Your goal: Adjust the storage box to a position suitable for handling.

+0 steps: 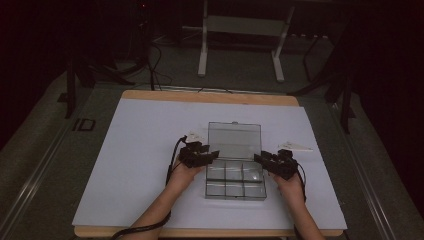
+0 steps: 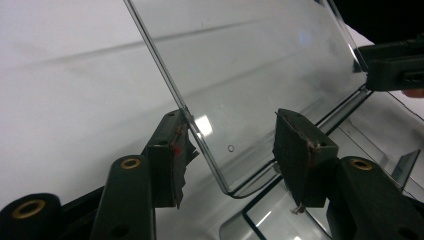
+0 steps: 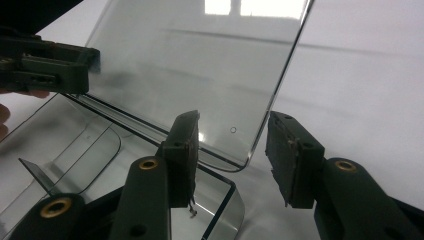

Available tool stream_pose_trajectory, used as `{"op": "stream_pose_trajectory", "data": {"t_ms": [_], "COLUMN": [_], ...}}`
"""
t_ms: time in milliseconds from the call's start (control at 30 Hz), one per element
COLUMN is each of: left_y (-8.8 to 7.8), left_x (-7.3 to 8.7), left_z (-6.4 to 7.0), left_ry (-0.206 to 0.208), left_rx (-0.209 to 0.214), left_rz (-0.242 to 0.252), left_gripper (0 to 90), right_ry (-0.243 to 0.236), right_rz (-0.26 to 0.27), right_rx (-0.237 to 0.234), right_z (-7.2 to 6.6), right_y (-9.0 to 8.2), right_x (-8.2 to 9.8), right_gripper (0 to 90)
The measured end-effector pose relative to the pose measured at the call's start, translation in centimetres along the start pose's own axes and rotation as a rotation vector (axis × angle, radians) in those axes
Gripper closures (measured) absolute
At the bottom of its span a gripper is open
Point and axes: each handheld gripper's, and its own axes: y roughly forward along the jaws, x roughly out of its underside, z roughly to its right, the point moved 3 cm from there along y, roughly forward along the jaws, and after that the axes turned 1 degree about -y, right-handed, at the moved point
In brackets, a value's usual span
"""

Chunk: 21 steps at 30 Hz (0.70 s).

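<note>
Setting: dim room is surrounding the white worktop (image 1: 140, 150).
Box: clear compartment box (image 1: 235, 181) is lying mid-worktop, its lid (image 1: 235, 140) already standing raised.
Progress: opening is looking done; compartments are sitting empty, filling likely remaining.
Left gripper (image 2: 230, 150): jaws released, straddling the lid's corner.
Right gripper (image 3: 232, 145): jaws released, straddling the lid's opposite corner.

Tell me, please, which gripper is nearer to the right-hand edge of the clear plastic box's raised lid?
Right. The right gripper has its open jaws astride that edge of the lid; the left gripper straddles the opposite edge.
</note>
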Motion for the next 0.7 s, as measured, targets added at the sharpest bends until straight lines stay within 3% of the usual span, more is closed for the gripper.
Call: {"op": "stream_pose_trajectory", "data": {"t_ms": [200,367,700], "left_y": [0.11,0.14,-0.53], "left_x": [0.28,0.29,0.29], "left_z": [-0.45,-0.55,-0.55], "left_ry": [-0.06,-0.071,-0.03], "left_rx": [0.016,0.022,0.0], "left_rz": [0.004,0.001,-0.002], "left_gripper": [49.3,49.1,45.3], "right_ry": [0.014,0.019,0.013], "right_rz": [-0.005,-0.011,-0.018], "right_rx": [-0.007,-0.013,-0.02], "right_z": [0.04,0.08,0.04], "right_y": [-0.01,-0.03,-0.05], "right_x": [0.05,0.04,-0.05], "right_gripper": [56.6,56.3,55.7]}}
